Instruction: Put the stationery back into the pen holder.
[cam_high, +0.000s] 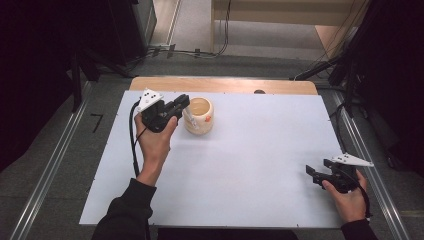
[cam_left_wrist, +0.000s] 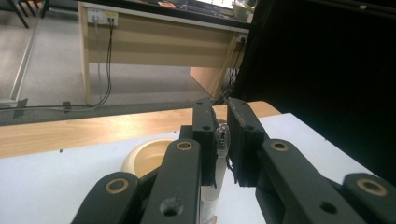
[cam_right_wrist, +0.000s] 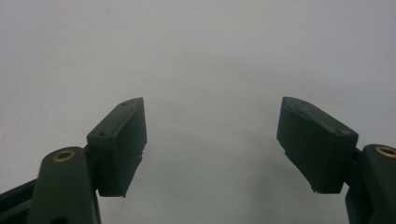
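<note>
Jaws of the left gripper (cam_high: 183, 103) are pinched on a thin white stick (cam_left_wrist: 221, 140) just beside a cream bowl (cam_high: 199, 115) near the bench's (cam_high: 250, 165) far-left corner. The right gripper (cam_high: 315, 176) is held spread apart over the near-right corner.

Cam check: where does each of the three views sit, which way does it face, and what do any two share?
High view: above the person's side, looking forward and down on the table; both forearms, left claw by the bowl, right claw.
Left gripper view: rides the left claw, faces across the table to a desk; jaws pinch a thin object.
Right gripper view: rides the right claw, faces bare tabletop, jaws apart.
Shared: high and left gripper views both show the bowl.
</note>
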